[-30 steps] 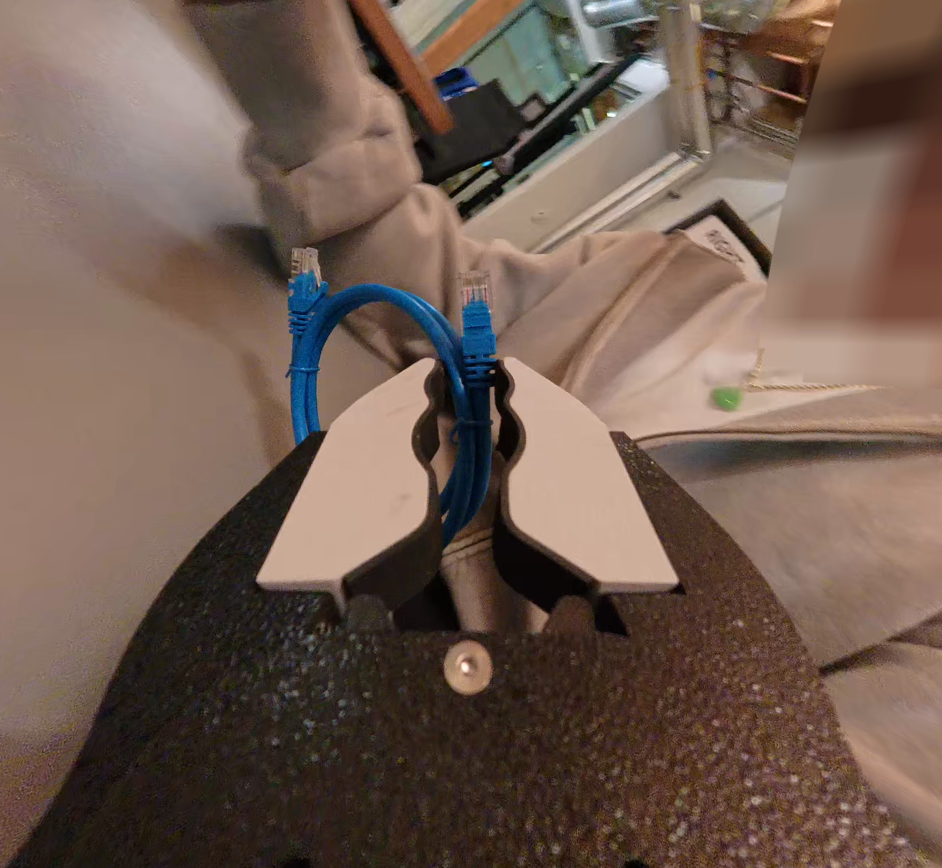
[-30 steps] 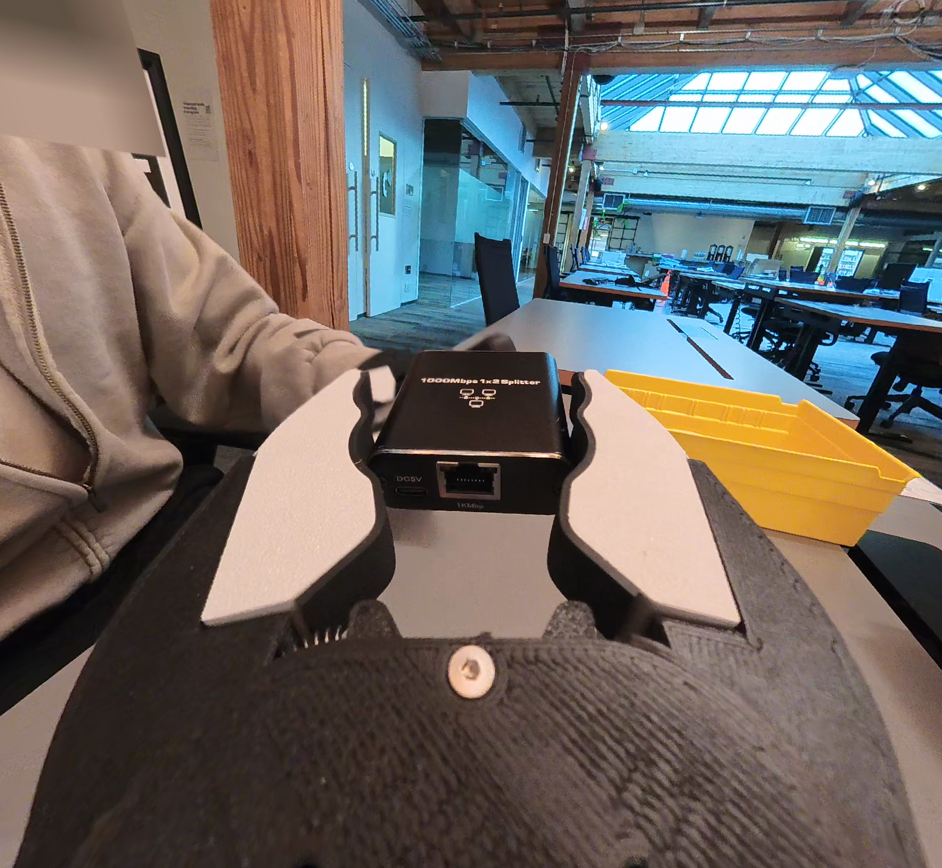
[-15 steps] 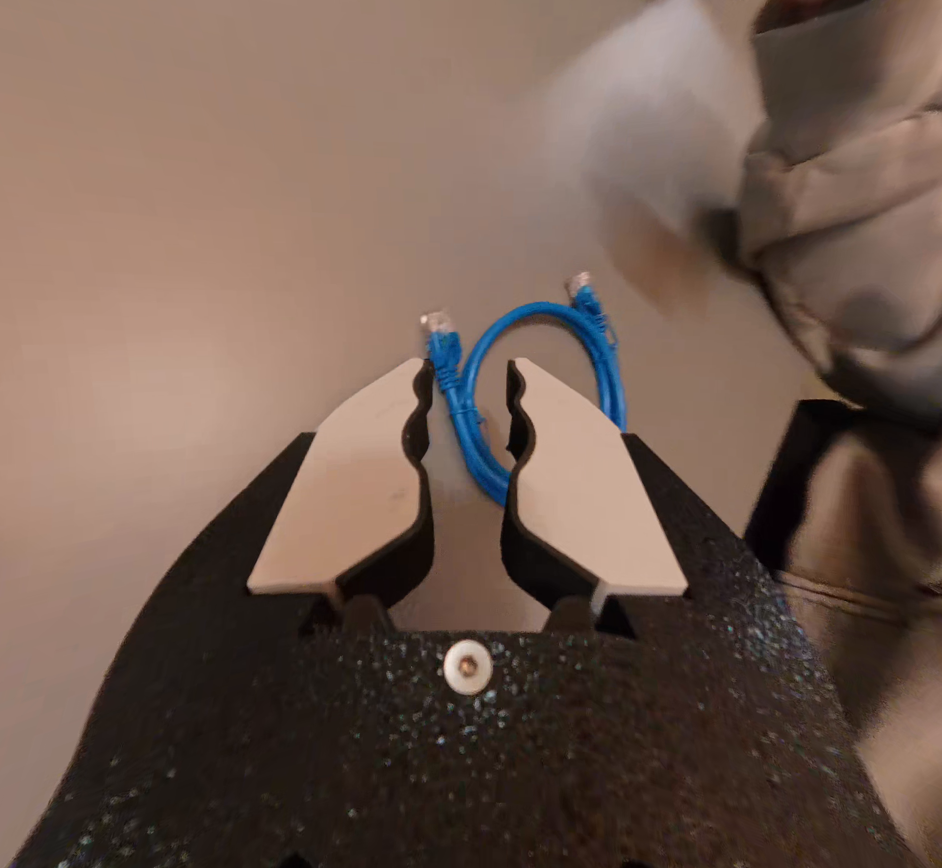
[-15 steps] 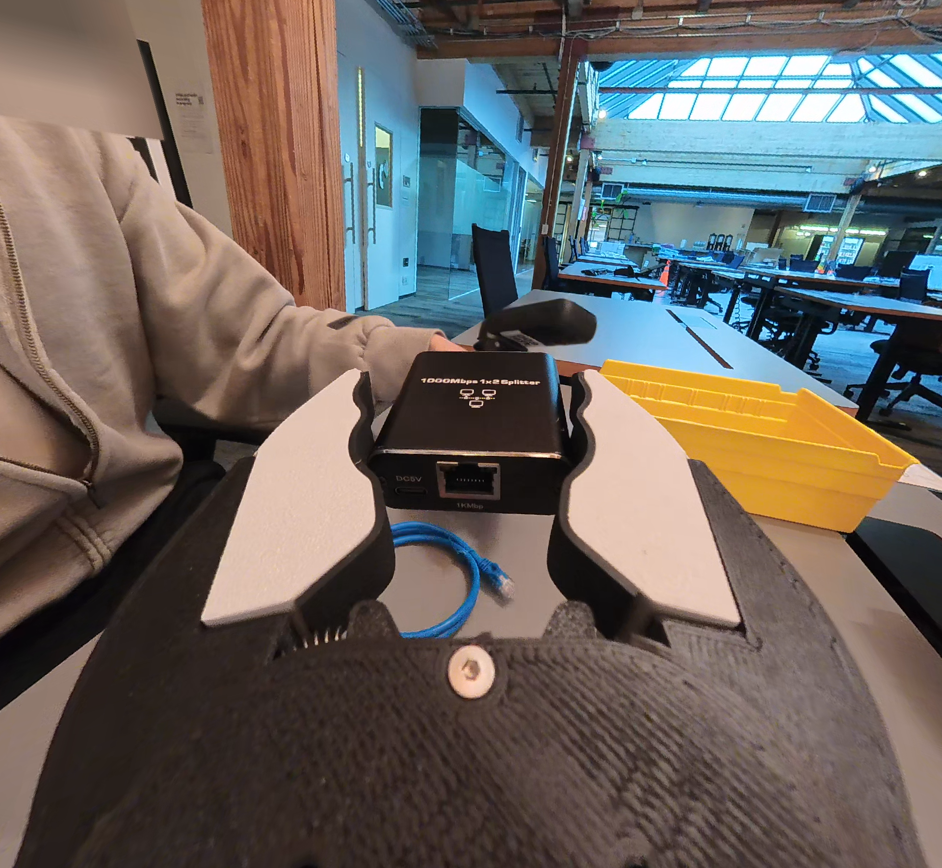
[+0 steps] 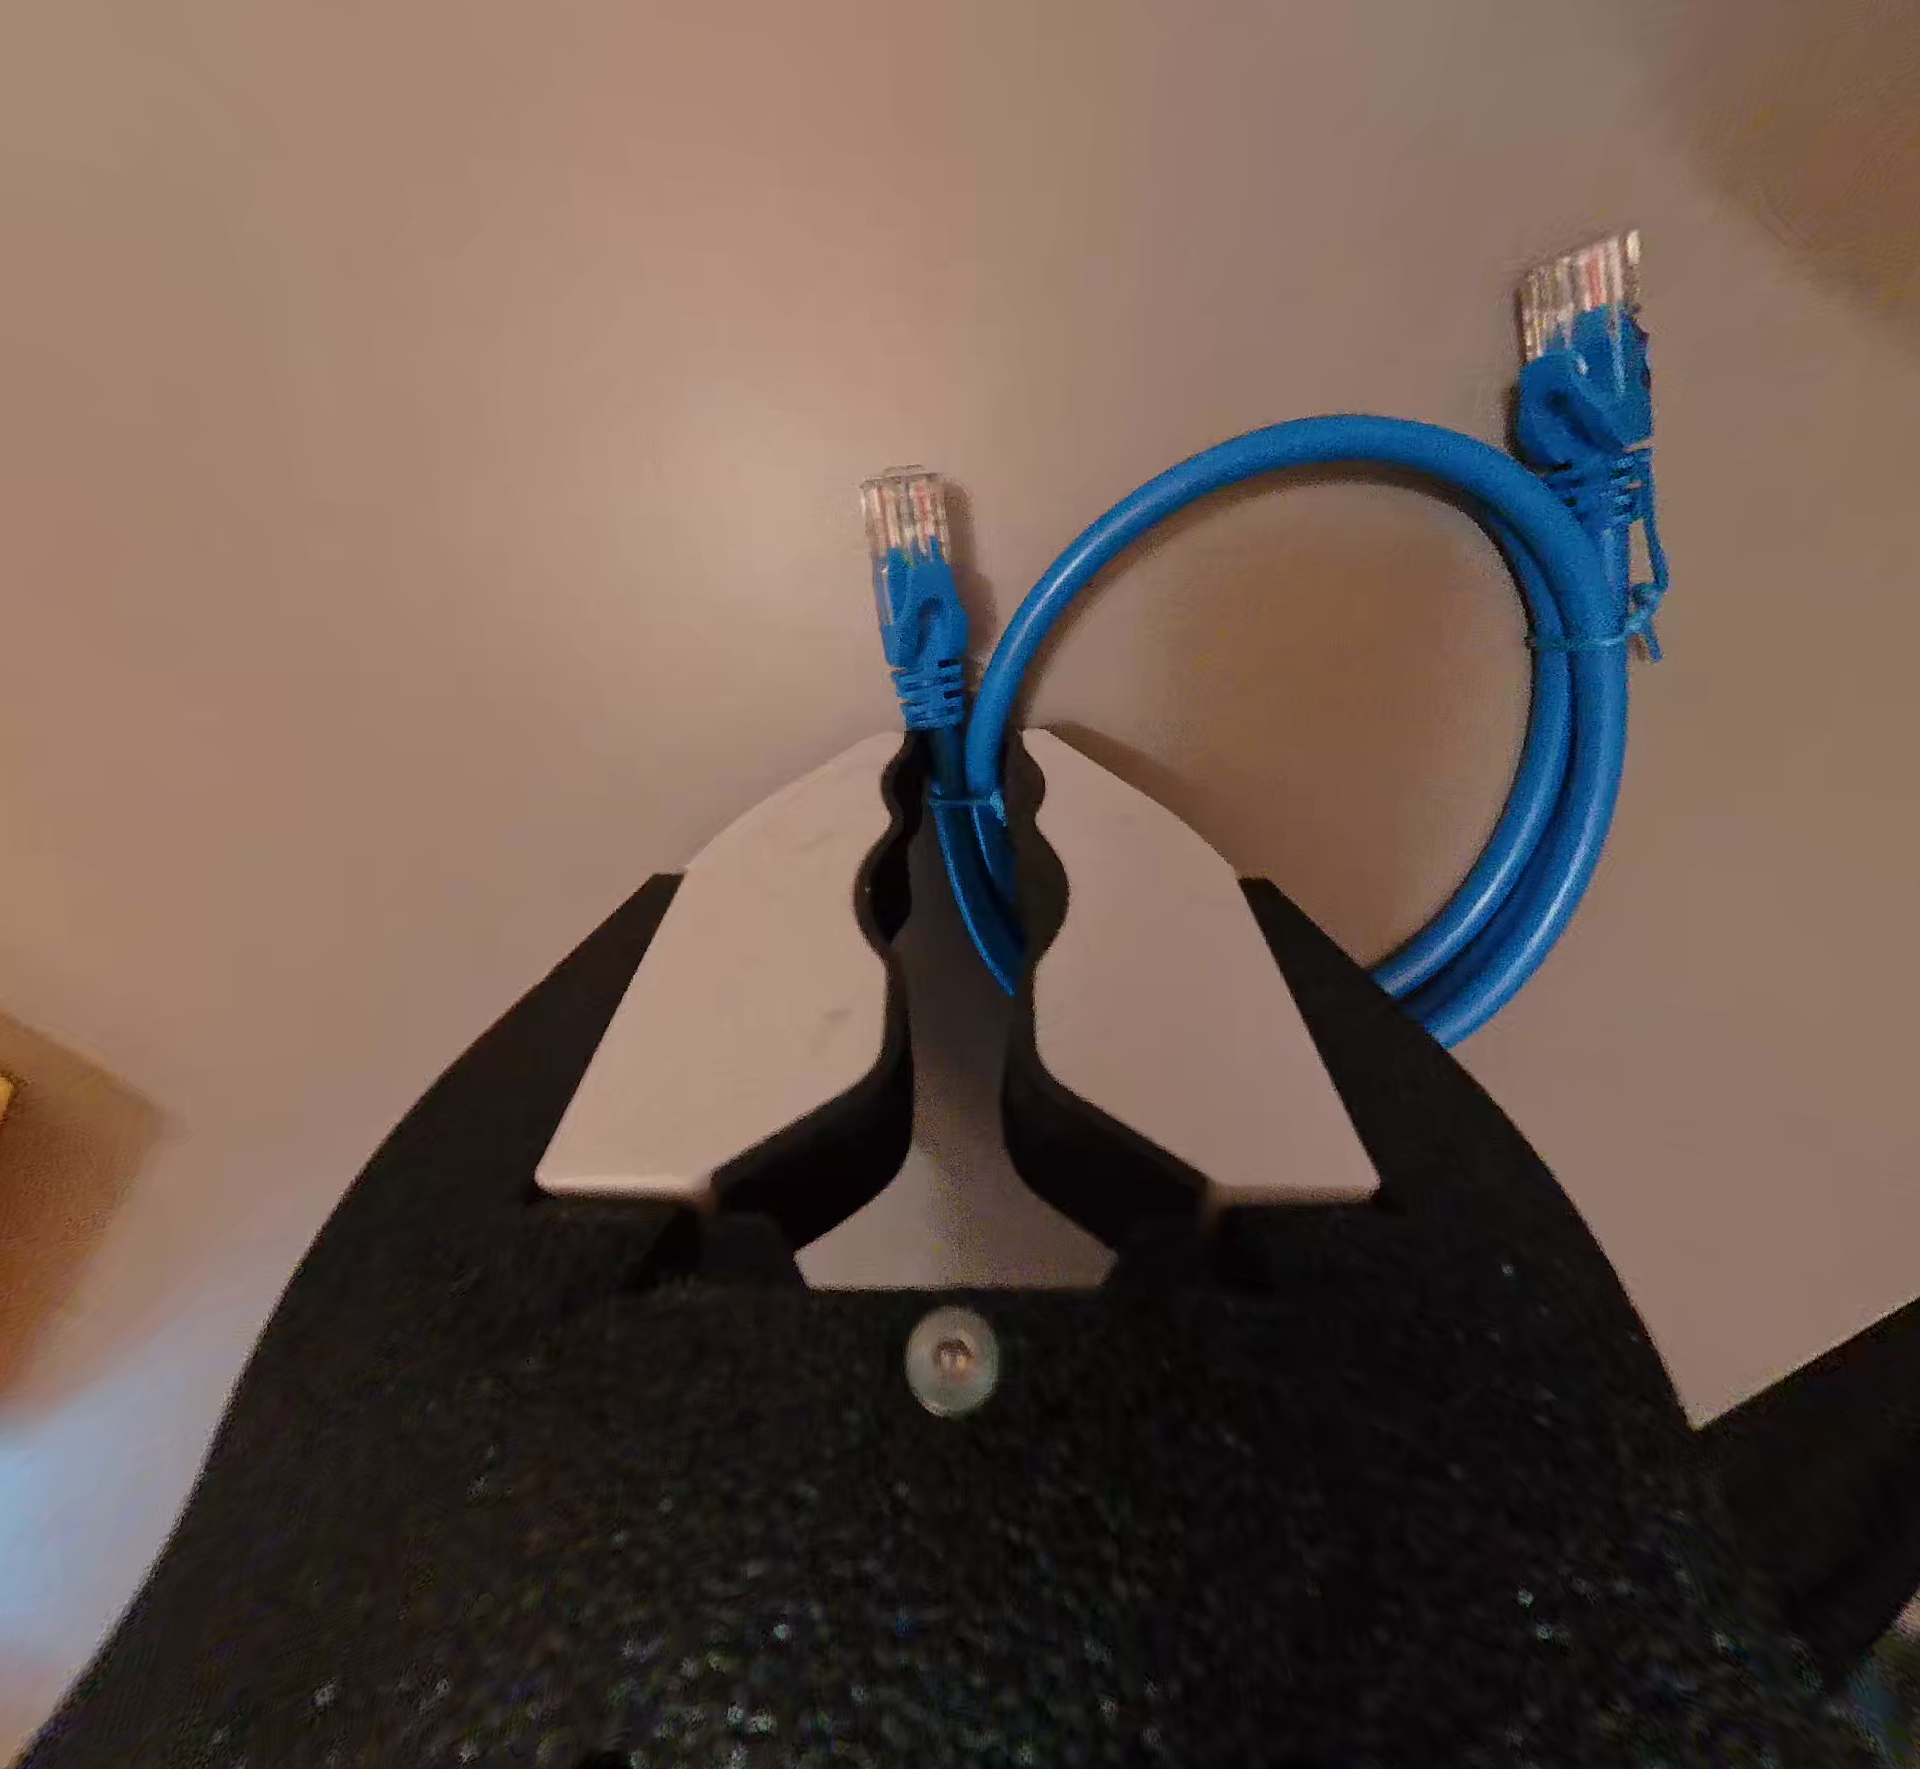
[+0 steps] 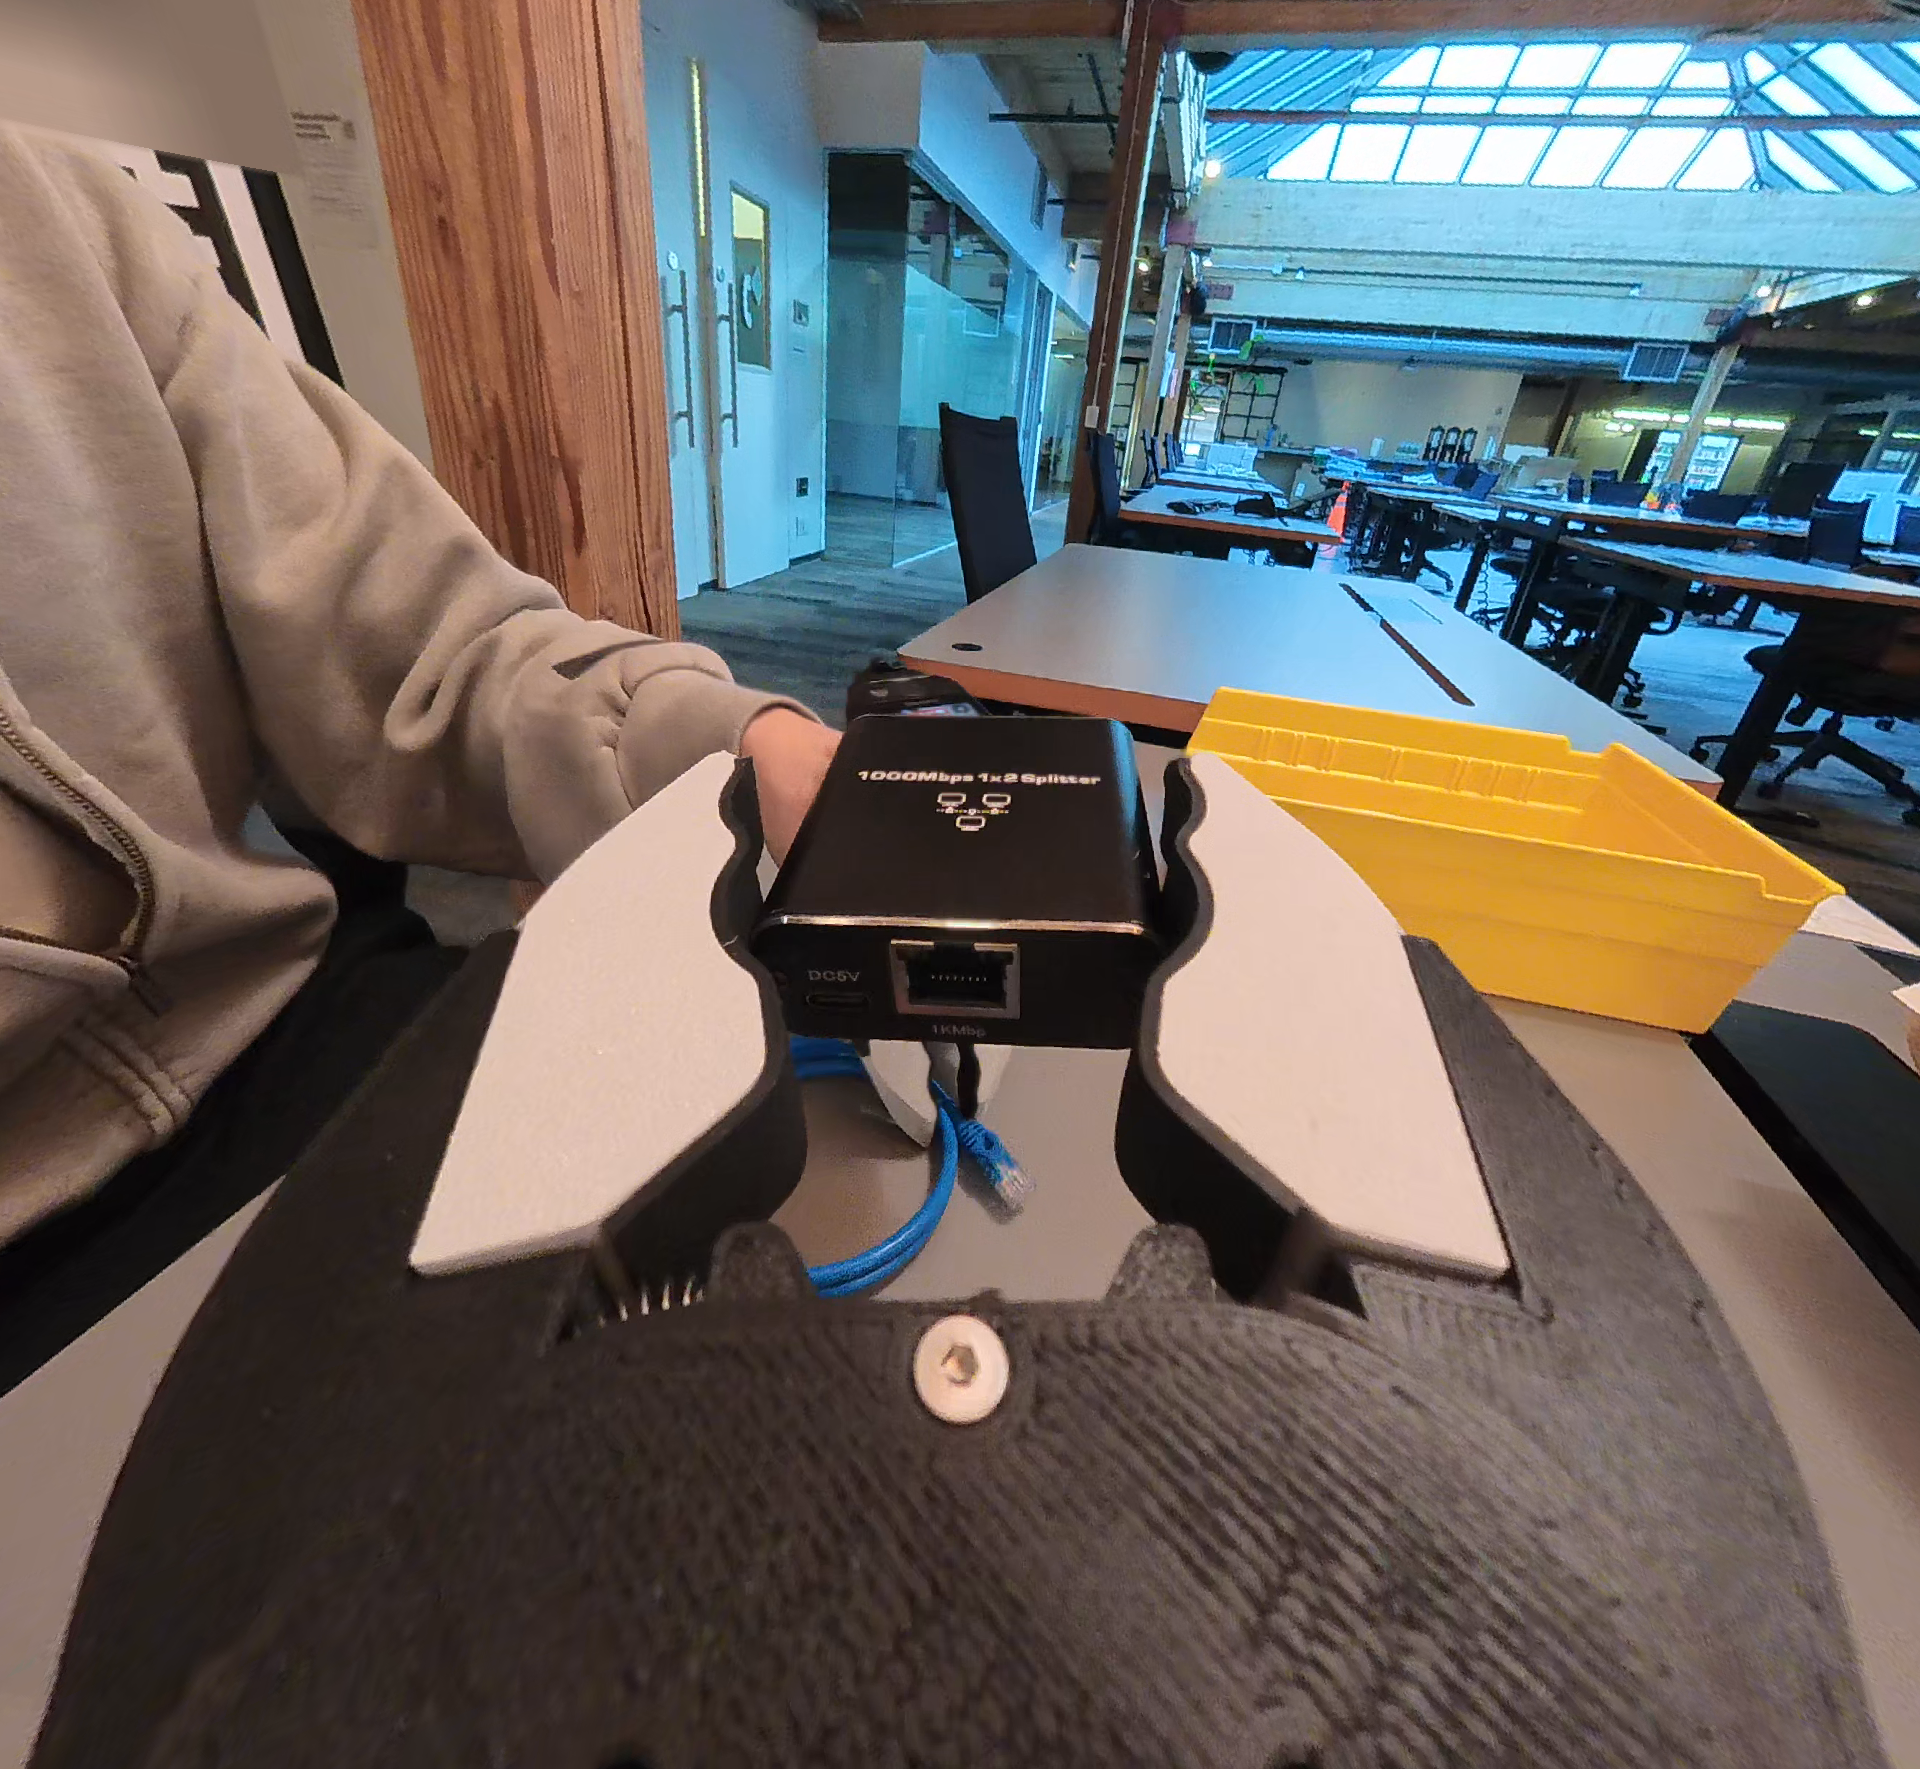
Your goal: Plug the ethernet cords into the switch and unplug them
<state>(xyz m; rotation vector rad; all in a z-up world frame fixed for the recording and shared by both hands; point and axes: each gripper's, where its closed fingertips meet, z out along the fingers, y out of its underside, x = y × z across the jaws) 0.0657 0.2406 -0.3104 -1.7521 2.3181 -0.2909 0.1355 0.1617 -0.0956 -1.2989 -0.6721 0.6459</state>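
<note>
My left gripper (image 5: 961, 743) is shut on a blue ethernet cord (image 5: 1299, 472) just behind one plug (image 5: 906, 556), which points forward over the grey table (image 5: 520, 369). The cord's tied coil loops to the right, and its second plug (image 5: 1579, 317) sticks up there. My right gripper (image 6: 961, 774) is shut on the black switch (image 6: 966, 846) and holds it above the table, with its single port (image 6: 954, 976) facing the camera. The blue cord (image 6: 914, 1210) and a pale fingertip (image 6: 899, 1091) of the left gripper show below the switch.
A yellow plastic bin (image 6: 1507, 846) stands on the table to the right of the switch. A person's grey sleeve (image 6: 312, 628) and hand reach in from the left. A black mat (image 6: 1829, 1096) lies at the right edge. Desks and chairs stand far behind. My hands' fingertips stand some 25 centimetres from each other.
My left gripper has swung away from the person's body to face the table, carrying the cord, and its jaws have closed tighter. The cord now shows under the switch. The right gripper barely moved.
</note>
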